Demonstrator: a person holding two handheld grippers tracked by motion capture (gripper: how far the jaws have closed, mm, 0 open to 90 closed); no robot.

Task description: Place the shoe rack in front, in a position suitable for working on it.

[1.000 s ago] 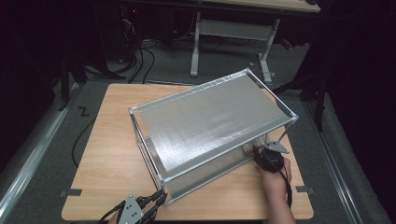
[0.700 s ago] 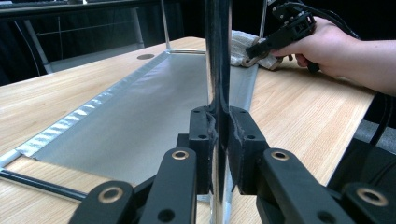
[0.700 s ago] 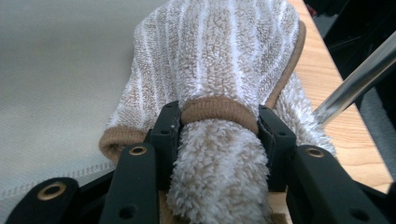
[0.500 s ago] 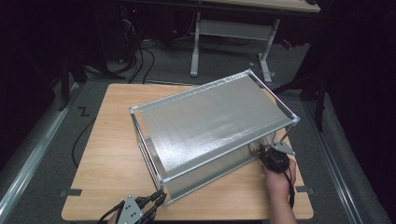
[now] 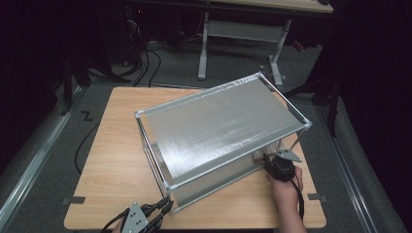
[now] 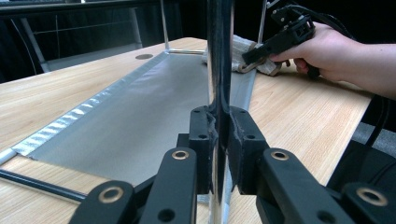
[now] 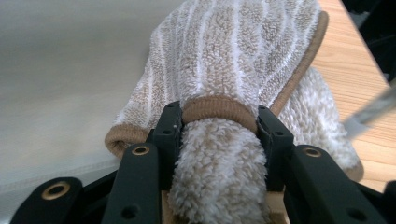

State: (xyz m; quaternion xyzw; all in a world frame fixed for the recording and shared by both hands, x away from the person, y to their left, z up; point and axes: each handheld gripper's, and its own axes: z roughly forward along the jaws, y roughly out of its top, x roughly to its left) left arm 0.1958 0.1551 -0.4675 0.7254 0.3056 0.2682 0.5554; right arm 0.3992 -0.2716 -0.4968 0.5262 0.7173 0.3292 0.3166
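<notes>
Right gripper (image 7: 218, 128) has edged nearer, gripping towel (image 7: 243, 65); left gripper (image 6: 219, 140) clamps frame post (image 6: 219, 56).

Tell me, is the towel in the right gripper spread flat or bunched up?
Bunched up. The striped towel is gathered into a thick roll between the pads of the right gripper, and the rest folds over onto the lower shelf.

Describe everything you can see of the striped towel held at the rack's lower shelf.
The towel is beige terry cloth with pale stripes and a tan bound edge. It is bunched and folded, not spread out. The right claw is shut on a gathered fold of it, pads pressing both sides. It lies on the grey lower shelf at the rack's near right corner, partly over the wooden table.
</notes>
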